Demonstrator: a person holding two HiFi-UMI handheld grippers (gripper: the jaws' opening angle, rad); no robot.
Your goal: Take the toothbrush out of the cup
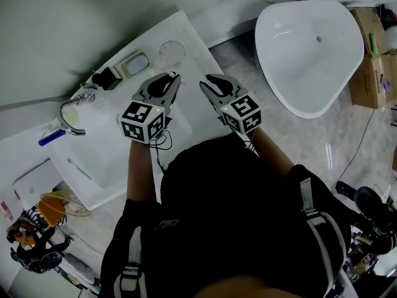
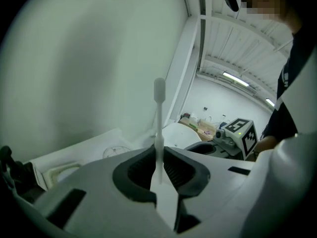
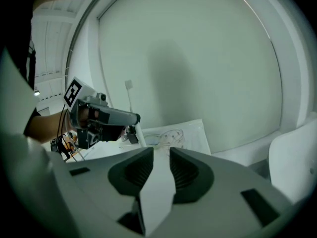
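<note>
Left tool (image 2: 159, 152) clenched on the toothbrush (image 2: 159, 115). The pads pinch the white handle low down and the brush stands upright with its head on top. Lower end of the handle is hidden behind the jaws in the left gripper view.

Right tool (image 3: 161, 155) released: narrow gap between the jaws, nothing in it.

Cup (image 1: 172, 51) is clear glass, so only a faint round outline shows on the white worktop (image 1: 186, 36) in every view. Can't tell if anything is inside. The toothbrush is out of the cup, raised off the worktop on the person's side of it.

Head view: both tools sit side by side just on the person's side of the cup, tips toward it, left one closer. The toothbrush is not readable there, lost against the white worktop. The dark torso blocks the lower half of that view.

Right gripper view shows what the head view lacks: the left tool seen from the side, to the left of the cup, with the brush sticking up against the wall. Left gripper view catches the right tool's marker cube to the right of the cup. The bathtub (image 1: 307, 51), well to the right of the cup, shows whole only from the head.
</note>
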